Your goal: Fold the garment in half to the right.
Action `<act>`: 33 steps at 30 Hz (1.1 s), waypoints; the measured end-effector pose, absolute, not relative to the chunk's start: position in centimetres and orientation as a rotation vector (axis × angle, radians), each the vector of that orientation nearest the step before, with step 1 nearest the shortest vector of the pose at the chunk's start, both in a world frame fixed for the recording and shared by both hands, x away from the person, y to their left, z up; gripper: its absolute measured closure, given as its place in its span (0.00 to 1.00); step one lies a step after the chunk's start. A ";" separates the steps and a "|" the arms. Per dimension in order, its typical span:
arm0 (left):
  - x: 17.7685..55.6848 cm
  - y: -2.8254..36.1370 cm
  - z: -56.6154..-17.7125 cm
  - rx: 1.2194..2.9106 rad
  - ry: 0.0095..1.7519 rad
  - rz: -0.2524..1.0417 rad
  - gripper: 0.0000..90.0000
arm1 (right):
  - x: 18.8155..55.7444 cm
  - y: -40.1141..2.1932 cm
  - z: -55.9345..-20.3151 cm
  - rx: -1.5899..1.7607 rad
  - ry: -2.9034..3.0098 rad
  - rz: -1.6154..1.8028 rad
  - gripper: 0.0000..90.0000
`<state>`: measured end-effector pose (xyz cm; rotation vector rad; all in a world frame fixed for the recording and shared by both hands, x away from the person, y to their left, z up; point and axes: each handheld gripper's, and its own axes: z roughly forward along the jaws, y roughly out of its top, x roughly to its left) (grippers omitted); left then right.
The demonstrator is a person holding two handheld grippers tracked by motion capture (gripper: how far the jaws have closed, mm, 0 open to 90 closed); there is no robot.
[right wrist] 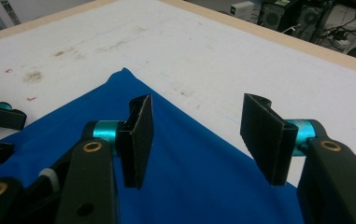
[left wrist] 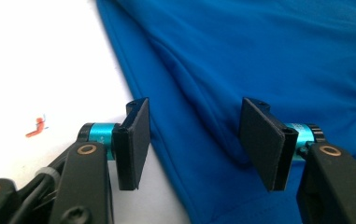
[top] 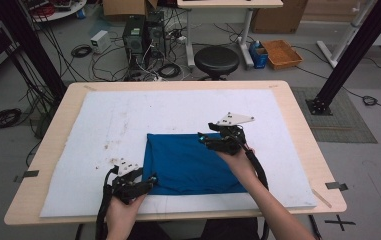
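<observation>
We see a blue cloth [top: 190, 162] lying flat on the white mat [top: 128, 125] that covers the desk [top: 298, 125]. Our left gripper [left wrist: 194, 140] sits at the cloth's near left corner, jaws spread over its edge, pinching nothing. Our right gripper [right wrist: 196, 135] hovers above the far edge, jaws spread too

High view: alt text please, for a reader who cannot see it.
A folded blue cloth lies on a white mat covering a wooden table. The left gripper sits open at its near left corner, the right gripper open over its far edge.
</observation>
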<state>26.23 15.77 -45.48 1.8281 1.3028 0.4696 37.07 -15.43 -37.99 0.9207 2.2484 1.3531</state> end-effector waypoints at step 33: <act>25.9 15.3 -45.4 1.877 1.249 0.483 0.92 | 44.1 2.0 -41.8 0.880 2.522 1.180 0.77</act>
